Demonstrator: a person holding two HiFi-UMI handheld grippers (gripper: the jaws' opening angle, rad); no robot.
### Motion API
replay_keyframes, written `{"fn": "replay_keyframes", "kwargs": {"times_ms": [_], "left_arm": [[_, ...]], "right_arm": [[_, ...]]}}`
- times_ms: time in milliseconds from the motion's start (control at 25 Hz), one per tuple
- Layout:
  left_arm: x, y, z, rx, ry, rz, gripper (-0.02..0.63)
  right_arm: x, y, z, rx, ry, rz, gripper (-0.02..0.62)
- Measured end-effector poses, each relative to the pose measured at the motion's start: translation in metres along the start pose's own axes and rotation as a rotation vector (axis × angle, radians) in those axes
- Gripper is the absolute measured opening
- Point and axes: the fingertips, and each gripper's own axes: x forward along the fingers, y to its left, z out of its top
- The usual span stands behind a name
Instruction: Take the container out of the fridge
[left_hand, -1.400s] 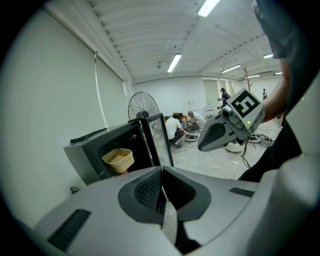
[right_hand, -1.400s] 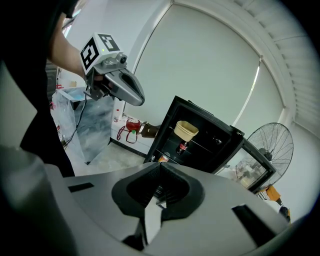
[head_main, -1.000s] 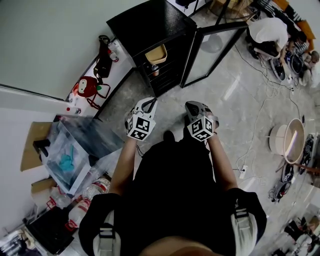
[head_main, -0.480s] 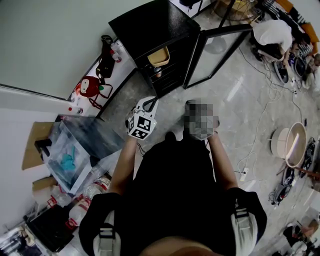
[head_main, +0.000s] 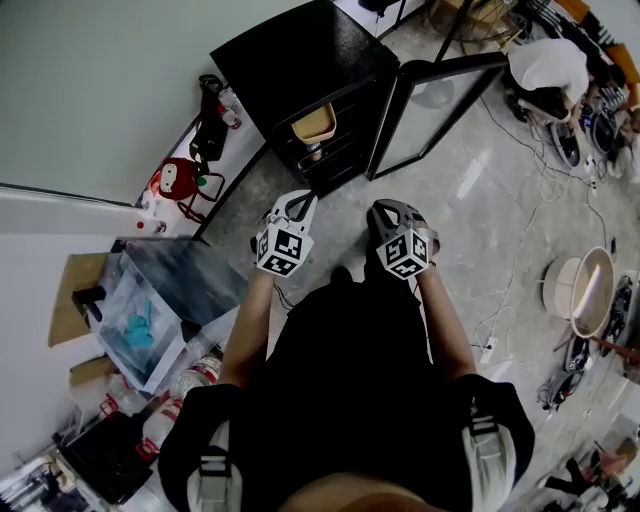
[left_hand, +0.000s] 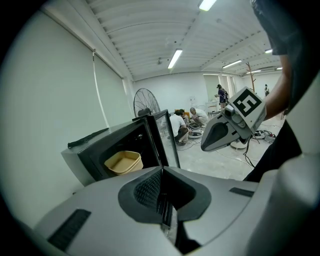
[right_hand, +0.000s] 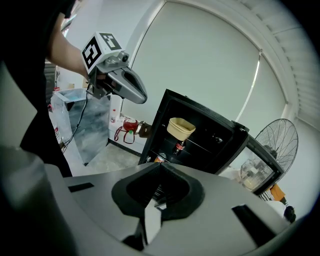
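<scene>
A tan container (head_main: 313, 125) sits on the upper shelf of a black fridge (head_main: 300, 60) whose glass door (head_main: 430, 100) stands open to the right. My left gripper (head_main: 297, 206) and right gripper (head_main: 385, 210) are held side by side in front of the person's body, well short of the fridge. Both are shut on nothing. In the left gripper view the container (left_hand: 122, 162) shows beyond the closed left gripper (left_hand: 161, 170), with the right gripper (left_hand: 225, 132) alongside. The right gripper view shows the container (right_hand: 181, 127) above the closed right gripper (right_hand: 159, 165).
A red bottle (right_hand: 178, 148) stands on the shelf below the container. A clear plastic box (head_main: 150, 300) and a red bag (head_main: 175, 178) lie left of the fridge. A standing fan (left_hand: 146, 102) is behind the door. People (head_main: 545, 70) sit on the floor at far right among cables.
The fridge sits slightly nearer to the grippers than a second ago. Both grippers stay shut and side by side.
</scene>
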Motion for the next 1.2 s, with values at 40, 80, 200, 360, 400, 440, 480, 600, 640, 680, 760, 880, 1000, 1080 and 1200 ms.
{"fn": "replay_keyframes", "kwargs": {"times_ms": [40,80,200,360,400,440,480,600,640,680,760,880,1000,1080,1200], "left_arm": [[0.004,0.003,0.001,-0.001,0.002,-0.001,0.023],[0.008,0.006,0.002,-0.003,0.005,-0.002,0.023],[0.018,0.015,0.004,-0.008,0.013,-0.004,0.023],[0.029,0.027,0.008,-0.02,0.014,-0.002,0.023],[0.032,0.03,0.01,-0.021,0.015,-0.001,0.023],[0.035,0.033,0.011,-0.021,0.018,0.001,0.023],[0.038,0.035,0.012,-0.022,0.02,0.004,0.023],[0.046,0.042,0.016,-0.029,0.022,0.005,0.023],[0.049,0.044,0.018,-0.031,0.022,0.003,0.023],[0.052,0.046,0.019,-0.032,0.022,0.001,0.023],[0.059,0.048,0.021,-0.03,0.028,-0.001,0.023],[0.07,0.051,0.02,-0.011,0.054,0.006,0.025],[0.08,0.056,0.019,-0.004,0.082,0.014,0.025],[0.087,0.058,0.02,0.004,0.099,0.013,0.025],[0.098,0.061,0.019,0.036,0.14,0.017,0.025]], "right_arm": [[0.002,-0.004,0.001,0.0,-0.001,0.003,-0.002],[0.005,-0.007,0.001,0.0,-0.001,0.006,-0.002],[0.013,-0.016,0.003,-0.004,0.003,0.019,-0.002],[0.023,-0.027,0.007,-0.015,0.004,0.032,-0.002],[0.025,-0.03,0.007,-0.017,0.001,0.034,-0.002],[0.026,-0.034,0.009,-0.011,-0.006,0.037,-0.002],[0.028,-0.037,0.011,0.008,-0.019,0.041,-0.002],[0.03,-0.05,0.02,0.101,-0.069,0.054,-0.002],[0.031,-0.053,0.022,0.11,-0.076,0.055,-0.002],[0.033,-0.057,0.023,0.107,-0.078,0.056,-0.002],[0.036,-0.062,0.023,0.092,-0.083,0.061,-0.002],[0.039,-0.068,0.023,0.082,-0.089,0.072,-0.002],[0.044,-0.071,0.018,0.079,-0.076,0.091,-0.002],[0.047,-0.073,0.012,0.069,-0.063,0.105,-0.002],[0.051,-0.079,0.005,0.064,-0.056,0.112,-0.002]]}}
